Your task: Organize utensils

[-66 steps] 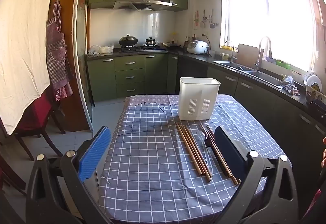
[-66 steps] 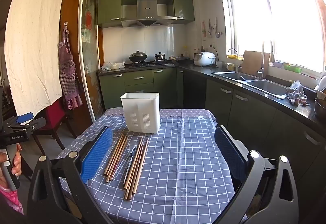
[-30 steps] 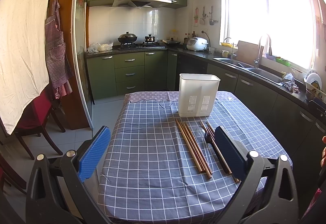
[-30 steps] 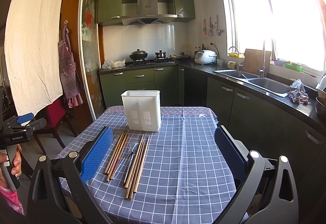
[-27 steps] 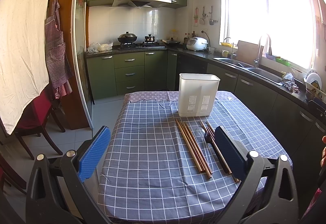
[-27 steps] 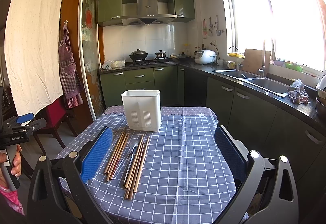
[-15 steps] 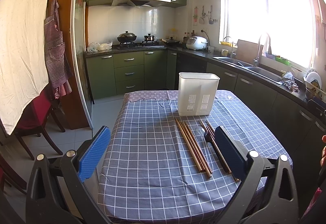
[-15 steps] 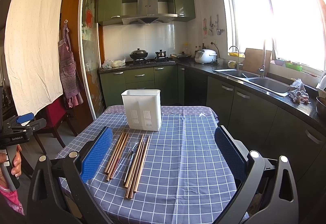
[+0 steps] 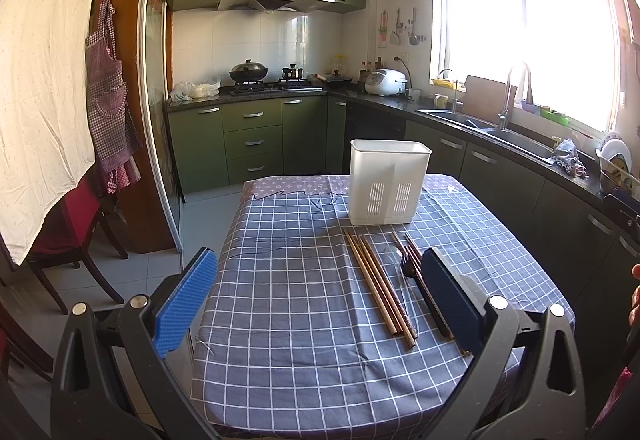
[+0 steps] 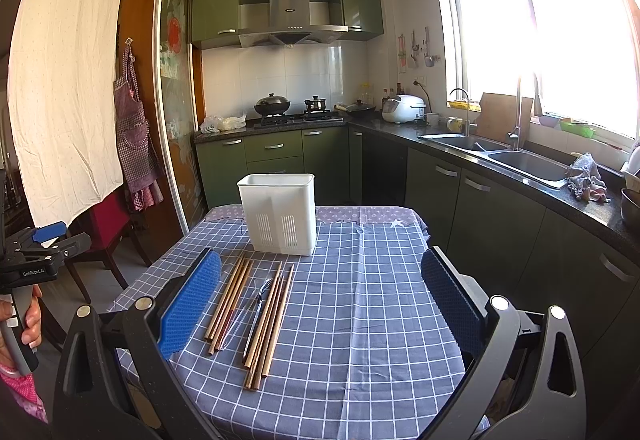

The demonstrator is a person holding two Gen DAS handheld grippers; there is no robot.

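Both grippers are being held level above the near end of the table (image 10: 380,320), pointed toward the kitchen. The left gripper (image 9: 320,294) is being kept wide open, its blue pads far apart and nothing gripped between them; the right gripper (image 10: 320,292) is likewise being held spread wide and empty. In the right wrist view, the left gripper's handle is being grasped by a hand (image 10: 24,314) off the table's left edge.

The white utensil holder (image 10: 280,214) is standing upright toward the far end of the checked tablecloth (image 9: 288,300). Just in front of it, two groups of wooden chopsticks (image 10: 230,300) are lying lengthwise, with a fork and spoon (image 10: 256,310) lying between the groups, the farthest tips being close to the holder's base without clearly touching it.

The right half of the cloth is being left bare. The utensils' near ends are lying short of the table's near edge. Open floor is being shown to the left, beside a red chair (image 9: 68,236); dark cabinets (image 10: 480,208) are running close along the right.
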